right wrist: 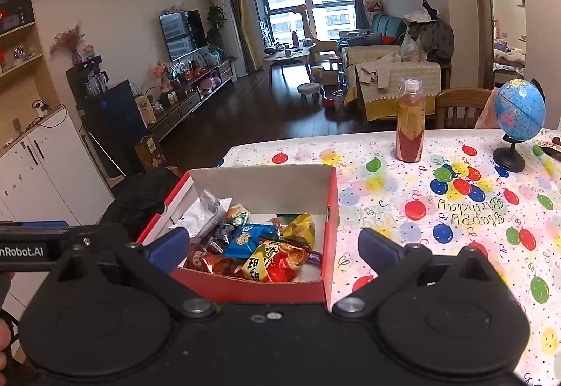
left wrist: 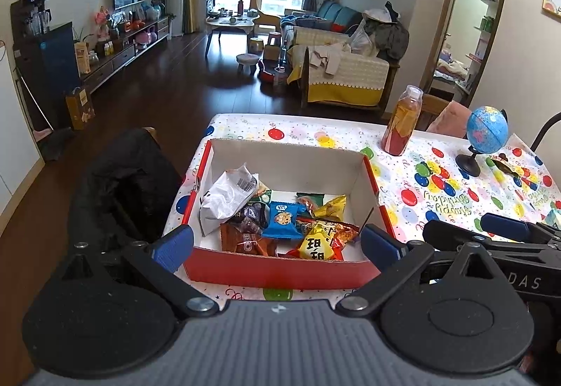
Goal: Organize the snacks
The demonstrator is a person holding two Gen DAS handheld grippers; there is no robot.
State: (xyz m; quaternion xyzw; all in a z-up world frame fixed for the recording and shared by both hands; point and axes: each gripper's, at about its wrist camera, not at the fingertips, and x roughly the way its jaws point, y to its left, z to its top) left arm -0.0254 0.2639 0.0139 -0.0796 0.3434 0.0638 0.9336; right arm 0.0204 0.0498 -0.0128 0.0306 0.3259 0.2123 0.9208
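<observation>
**Mei:** Balloon-printed plastic tablecloth (right wrist: 438, 210) covers the whole table, glossy, with "Happy Birthday" lettering on it. Behind it there's dark wood flooring, a sofa and a wall-mounted television.

**Jon:** What's standing near the work area?

**Mei:** A tall clear bottle (right wrist: 410, 121) with red liquid in its lower part stands upright beyond the box, towards the far edge. Just to its right is a small blue globe (right wrist: 521, 110) on a round black stand. A black garment (left wrist: 122, 189) is draped over something off the table's left edge, beside the box. Nothing lies between the grippers and the box.

**Jon:** And the snacks?

**Mei:** They're piled in a shallow cardboard box (left wrist: 280, 268), red outside, plain white inside, open-topped, at the near left corner of the table. A crumpled white bag (left wrist: 224, 198) leans against its left wall. In the middle lies a blue cookie packet (left wrist: 284, 219); in front, a yellow-and-red foil packet (left wrist: 320, 242) with bold black characters, and a brown wrapper (left wrist: 245, 242) to its left. Most look shiny and crinkled.

**Jon:** Grippers?

**Mei:** The left gripper (left wrist: 277, 244) hovers over the box's near wall, jaws spread wide, blue pads holding nothing. The right gripper (right wrist: 275, 245) hangs just beside it, over the box's right side, jaws equally parted and empty.
</observation>
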